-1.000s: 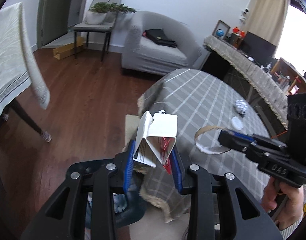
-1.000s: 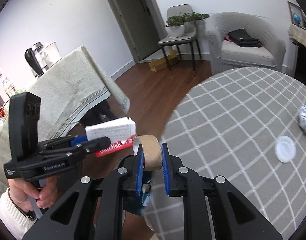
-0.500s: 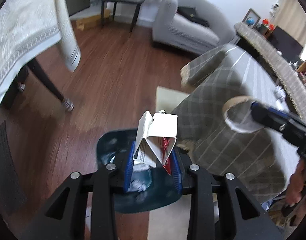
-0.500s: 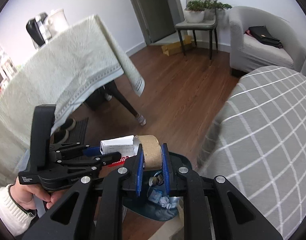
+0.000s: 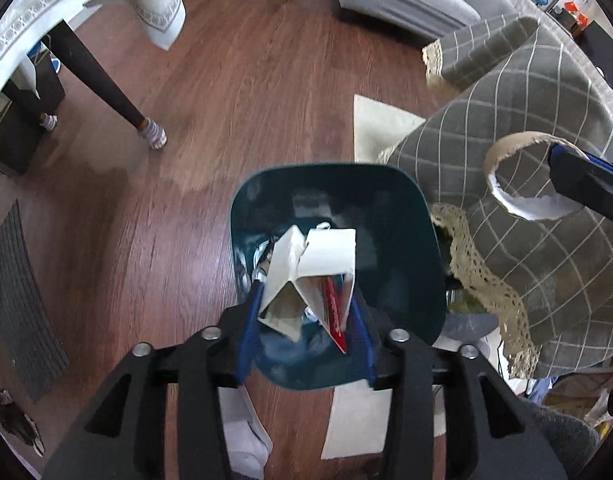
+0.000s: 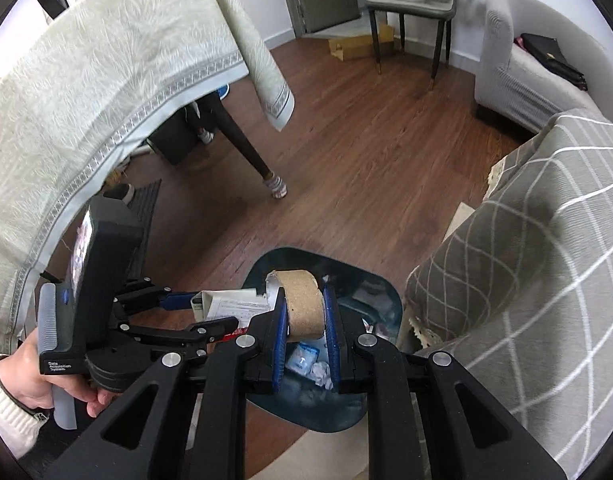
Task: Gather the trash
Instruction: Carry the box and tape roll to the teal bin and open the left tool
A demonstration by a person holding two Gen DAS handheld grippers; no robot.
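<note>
A dark teal trash bin (image 5: 420, 240) stands on the wood floor, with scraps inside. My left gripper (image 5: 304, 308) hangs right above it with a crushed white carton (image 5: 326, 248) between its blue pads; the jaws are opening and the carton still touches both pads. In the right wrist view my right gripper (image 6: 304, 320) is shut on a brown cardboard tape roll (image 6: 302, 300) over the bin (image 6: 382, 292). The left gripper (image 6: 202, 314) and its carton (image 6: 230, 304) sit just left of it. The roll (image 5: 506, 148) also shows at the right of the left wrist view.
A table under a grey checked cloth (image 6: 546, 240) crowds the bin's right side, lace hem hanging. To the left is a cream-clothed table (image 6: 86, 80) with a dark leg (image 6: 242, 144). A pale rug (image 5: 382, 128) lies behind the bin; a grey armchair (image 6: 518, 80) is farther back.
Both grippers have dropped from table height and tipped downward, arriving over the bin. The left jaws have widened around the carton. The right stays clamped on the roll.
</note>
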